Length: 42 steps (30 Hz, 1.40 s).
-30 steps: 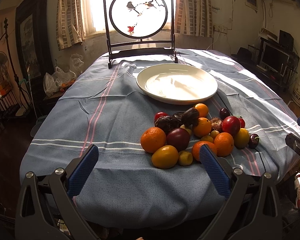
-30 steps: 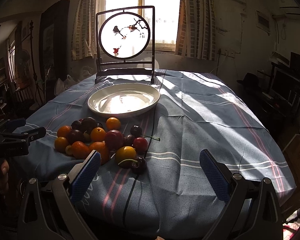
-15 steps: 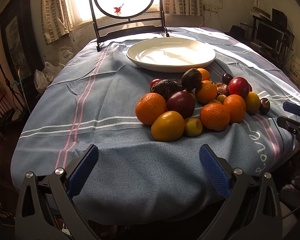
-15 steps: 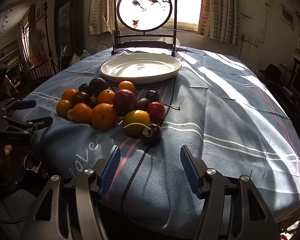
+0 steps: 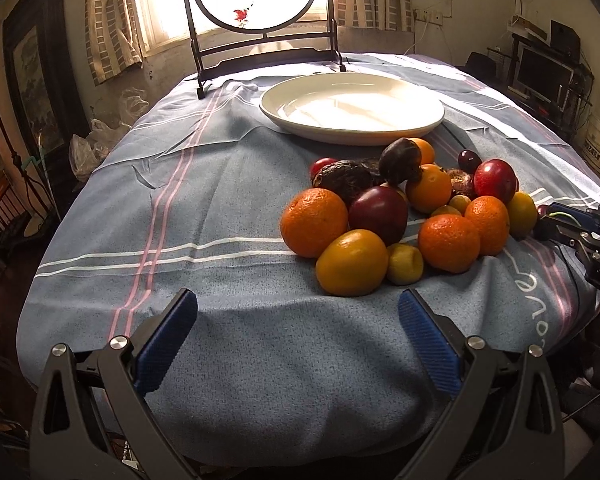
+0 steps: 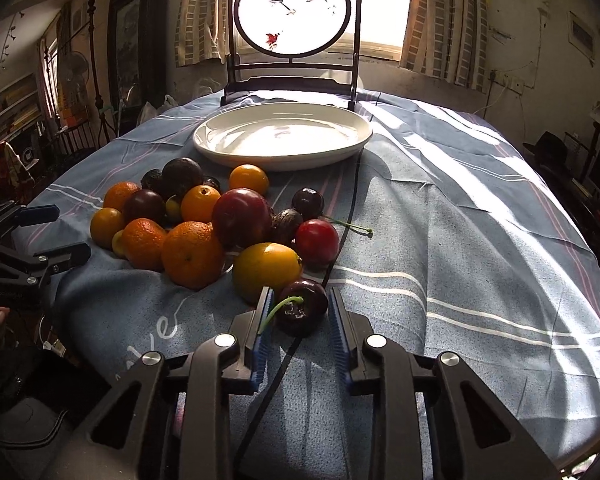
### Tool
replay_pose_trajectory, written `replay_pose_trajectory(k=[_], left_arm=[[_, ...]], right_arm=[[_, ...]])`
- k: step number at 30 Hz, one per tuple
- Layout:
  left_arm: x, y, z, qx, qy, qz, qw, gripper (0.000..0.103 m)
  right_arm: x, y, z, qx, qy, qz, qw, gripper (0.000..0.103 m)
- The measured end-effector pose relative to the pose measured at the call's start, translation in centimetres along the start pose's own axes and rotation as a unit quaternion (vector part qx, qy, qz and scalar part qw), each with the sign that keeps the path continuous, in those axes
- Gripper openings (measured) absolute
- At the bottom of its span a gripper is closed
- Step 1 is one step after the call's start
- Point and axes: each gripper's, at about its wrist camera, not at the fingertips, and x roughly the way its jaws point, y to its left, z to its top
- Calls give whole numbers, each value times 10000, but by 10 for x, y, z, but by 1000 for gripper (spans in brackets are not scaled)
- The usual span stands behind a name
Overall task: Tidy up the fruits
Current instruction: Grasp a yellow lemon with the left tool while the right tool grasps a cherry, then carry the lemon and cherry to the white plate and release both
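Now the right gripper (image 6: 299, 312) has narrowed its blue pads to either side of a dark cherry (image 6: 302, 306) at the near edge of the fruit pile (image 6: 204, 224); half a second ago the pads stood much wider and short of it. Whether they actually press the cherry cannot be told, as thin gaps seem to remain on both sides. Its green stem curls toward the left pad. Just behind it lies a yellow fruit (image 6: 266, 270), with a red plum (image 6: 317, 241) to that fruit's right.

The left gripper (image 5: 298, 338) hangs wide open and holds nothing, low over the blue striped tablecloth (image 5: 204, 216) near the pile's front, closer than a second ago. Nearest it are a yellow-orange fruit (image 5: 351, 262) and a mandarin (image 5: 314, 222).

Beyond the pile sits the white plate (image 5: 352, 128), bare of fruit, and behind it the round painted screen (image 6: 291, 14) against the window.

Only the right wrist view shows the cherry between the pads; from the left wrist view the right gripper's tips (image 5: 576, 226) appear side-on at the far right edge, the cherry barely visible there.
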Motion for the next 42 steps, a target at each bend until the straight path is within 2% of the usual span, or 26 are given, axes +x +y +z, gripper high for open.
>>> replay_pose_trajectory(k=[2, 4, 5, 7, 9, 14, 20, 33, 37, 42], left_arm=[[0, 4, 2, -98, -95, -191, 9997, 97], [5, 6, 5, -193, -63, -335, 9992, 90], [9, 5, 6, -180, 13, -380, 9991, 79], [17, 4, 7, -163, 120, -558, 9982, 69], [22, 3, 7, -232, 163, -668, 9974, 51], [28, 0, 8, -257, 227, -793, 9963, 39], [34, 5, 11, -444, 247, -818, 9954, 39], [8, 11, 11, -543, -222, -938, 9939, 37], [1, 11, 20, -513, -341, -991, 9932, 37], [1, 15, 50, -493, -450, -1095, 9917, 37]], right_arm=[[-1, 0, -1, 25, 14, 10, 10000, 28], [0, 0, 0, 27, 20, 3, 10000, 28], [0, 0, 0, 28, 17, 6, 10000, 28], [0, 1, -1, 32, 24, 11, 10000, 28], [0, 1, -1, 42, 27, 13, 10000, 28], [1, 2, -2, 51, 25, 23, 10000, 28], [0, 1, -2, 56, 15, 34, 10000, 28], [-10, -12, -1, 372, -187, 437, 9982, 28], [-19, -17, 15, 385, -347, 539, 9972, 28], [-24, -25, 61, 350, -625, 707, 9949, 28]])
